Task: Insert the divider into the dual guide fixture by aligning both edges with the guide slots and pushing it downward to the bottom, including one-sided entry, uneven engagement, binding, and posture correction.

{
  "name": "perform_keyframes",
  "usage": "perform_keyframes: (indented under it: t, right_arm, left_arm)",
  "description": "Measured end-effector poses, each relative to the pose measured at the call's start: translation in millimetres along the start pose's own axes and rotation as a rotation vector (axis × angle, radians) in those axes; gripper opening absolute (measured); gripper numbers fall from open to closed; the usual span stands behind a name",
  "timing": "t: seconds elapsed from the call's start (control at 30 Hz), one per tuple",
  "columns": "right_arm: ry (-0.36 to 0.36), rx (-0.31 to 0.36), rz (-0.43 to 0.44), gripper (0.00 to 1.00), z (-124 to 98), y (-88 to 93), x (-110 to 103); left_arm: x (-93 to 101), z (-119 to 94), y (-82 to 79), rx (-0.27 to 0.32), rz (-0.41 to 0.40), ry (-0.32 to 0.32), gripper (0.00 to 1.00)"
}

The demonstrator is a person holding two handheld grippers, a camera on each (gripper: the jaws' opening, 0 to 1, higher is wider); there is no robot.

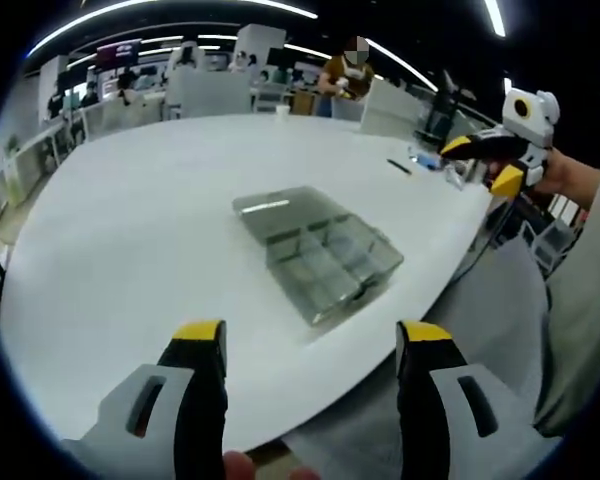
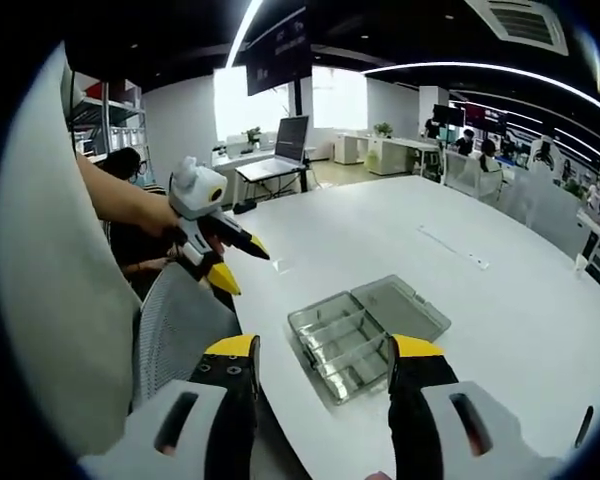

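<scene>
A clear plastic compartment box (image 1: 315,250) lies open on the white round table (image 1: 130,230), its lid folded flat beside the tray. Thin dividers stand inside the tray (image 2: 345,345); I cannot make out a loose divider. My left gripper (image 1: 312,340) hovers open over the table's near edge, short of the box, with nothing between its yellow-tipped fingers. My right gripper (image 2: 325,352) is also open and empty, just in front of the box. Each gripper appears in the other's view, held in a hand off the table's edge: the right gripper (image 1: 485,162) and the left gripper (image 2: 228,258).
A grey mesh chair (image 2: 175,330) stands against the table edge below the left gripper. A dark pen (image 1: 400,167) and small items lie near the far right rim. A laptop (image 2: 280,150) sits on a desk behind. People sit at desks in the background.
</scene>
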State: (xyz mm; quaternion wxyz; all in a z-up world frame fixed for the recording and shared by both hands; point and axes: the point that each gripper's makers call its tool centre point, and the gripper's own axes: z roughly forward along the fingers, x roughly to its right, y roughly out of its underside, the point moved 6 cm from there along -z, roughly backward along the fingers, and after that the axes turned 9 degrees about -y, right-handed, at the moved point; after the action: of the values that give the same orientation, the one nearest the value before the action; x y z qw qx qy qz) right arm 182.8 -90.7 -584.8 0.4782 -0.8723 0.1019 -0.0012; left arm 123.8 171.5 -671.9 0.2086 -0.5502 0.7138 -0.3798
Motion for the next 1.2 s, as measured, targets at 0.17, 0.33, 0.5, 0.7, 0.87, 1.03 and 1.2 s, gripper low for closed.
perform_keyframes:
  t: [0.17, 0.33, 0.5, 0.7, 0.87, 1.03, 1.2]
  right_arm:
    - [-0.011, -0.009, -0.005, 0.49, 4, -1.6, -2]
    - [-0.02, -0.016, -0.015, 0.49, 8, -5.3, -6]
    - [-0.026, -0.014, -0.026, 0.49, 9, -10.1, -9]
    - [-0.03, -0.016, -0.041, 0.5, 10, -15.5, -12]
    - [-0.035, -0.012, -0.053, 0.51, 11, -20.5, -14]
    - [-0.039, -0.007, -0.059, 0.51, 13, -24.2, -15]
    - [-0.049, -0.012, -0.061, 0.51, 18, -23.3, -19]
  left_arm:
    - [-2.1, 1, -0.3, -0.001, 0.0, -0.001, 0.66]
    - [-5.3, 3, 0.4, -0.002, -0.003, -0.003, 0.66]
    - [-9.0, 5, 3.8, -0.013, 0.0, -0.006, 0.66]
    - [-12.9, 9, 8.2, -0.028, 0.004, -0.008, 0.66]
    - [-16.8, 13, 12.2, -0.043, 0.006, -0.01, 0.66]
    - [-20.2, 14, 16.2, -0.059, 0.01, -0.012, 0.66]
    - [-25.8, 17, 21.7, -0.073, 0.005, -0.018, 0.66]
